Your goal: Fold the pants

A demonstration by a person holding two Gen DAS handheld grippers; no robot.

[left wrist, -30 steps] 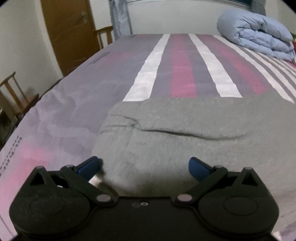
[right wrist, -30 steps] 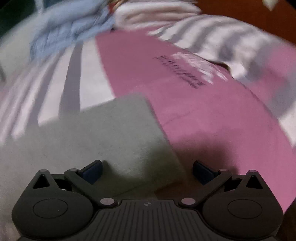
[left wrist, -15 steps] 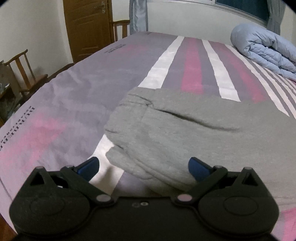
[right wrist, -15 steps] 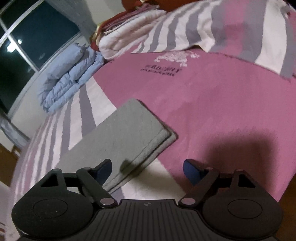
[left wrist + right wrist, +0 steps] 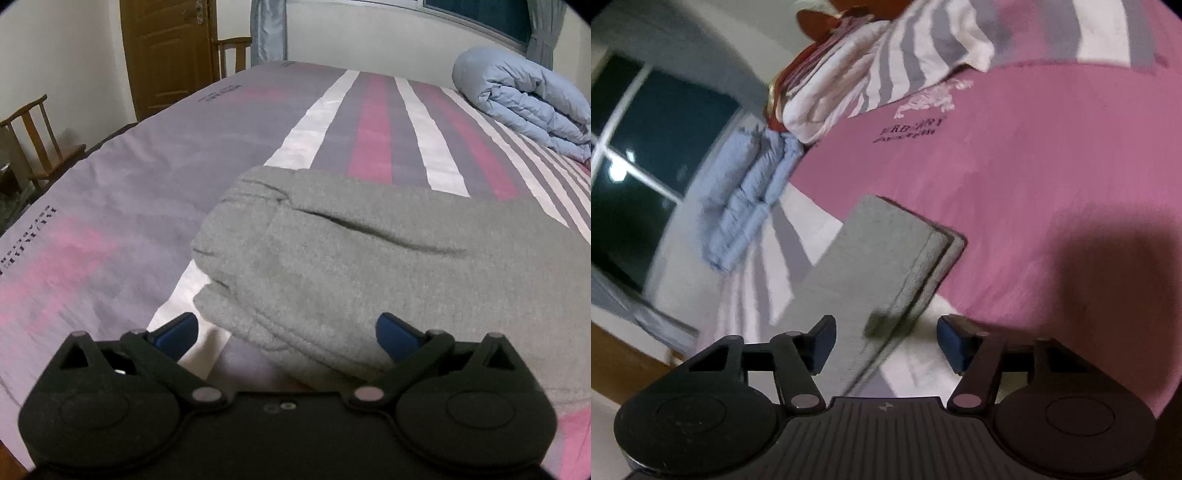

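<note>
Lay lengthwise across, pants (image 5: 388, 266) waist end nearest left gripper (image 5: 286, 330). Hovered with jaws apart, empty. Likewise right gripper (image 5: 886, 341), spread above hems.

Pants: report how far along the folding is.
Done: the grey pants lie on the striped bedspread in stacked layers; the right wrist view shows neatly layered edges at one end. In hand: nothing. The left gripper and right gripper are both open, clear of the cloth. Left: possibly one more fold to shorten the bundle, or just smoothing; the frames cannot settle which.
</note>
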